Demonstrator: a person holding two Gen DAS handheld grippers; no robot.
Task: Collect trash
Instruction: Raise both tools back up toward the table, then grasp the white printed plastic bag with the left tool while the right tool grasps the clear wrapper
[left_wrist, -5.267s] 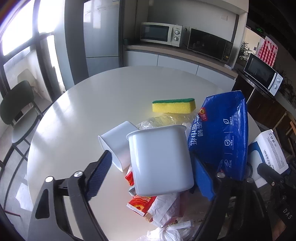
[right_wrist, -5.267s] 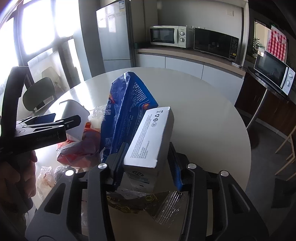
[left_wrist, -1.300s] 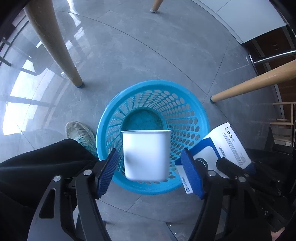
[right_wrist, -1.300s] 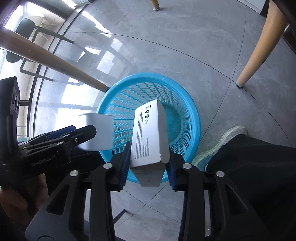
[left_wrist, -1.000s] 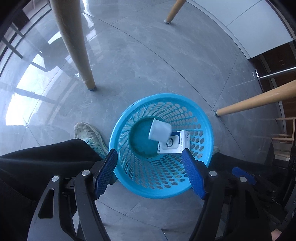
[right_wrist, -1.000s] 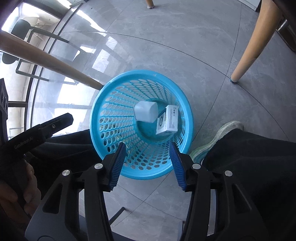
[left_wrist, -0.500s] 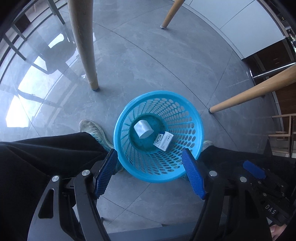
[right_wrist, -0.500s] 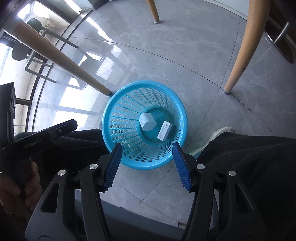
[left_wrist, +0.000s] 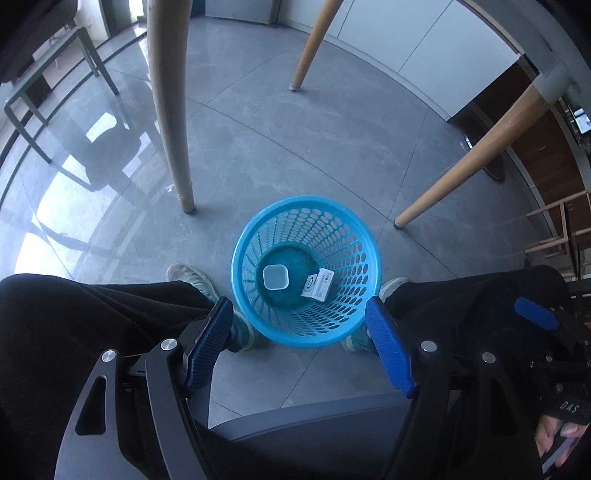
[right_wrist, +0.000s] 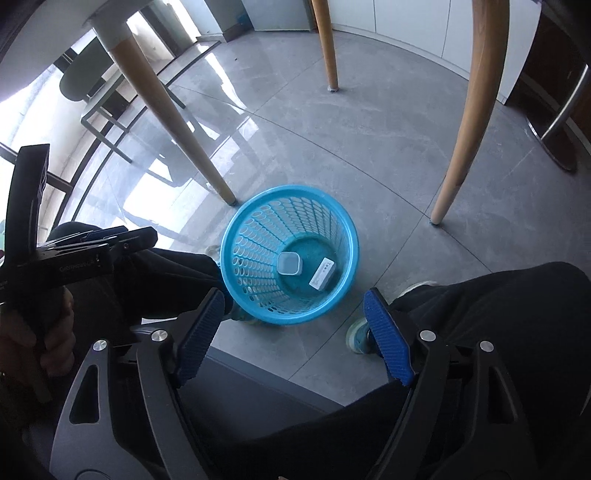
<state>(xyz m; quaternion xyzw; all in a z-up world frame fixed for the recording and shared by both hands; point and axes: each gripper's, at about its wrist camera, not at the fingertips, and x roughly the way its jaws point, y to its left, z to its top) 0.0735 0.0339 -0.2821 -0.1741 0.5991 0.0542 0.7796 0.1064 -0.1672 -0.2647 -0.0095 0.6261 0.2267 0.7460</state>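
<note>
White cup (left_wrist: 275, 277) mouth-up in blue basket (left_wrist: 258, 229), box (left_wrist: 317, 284) leaning beside; both fingers opening, empty.

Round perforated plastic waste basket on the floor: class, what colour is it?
Bright blue, seen best from the left wrist view: round perforated plastic waste basket.

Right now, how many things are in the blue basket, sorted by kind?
White plastic cup: 1
White cardboard box: 1
Total: 2 things, both lying at the bottom of the blue basket.
</note>
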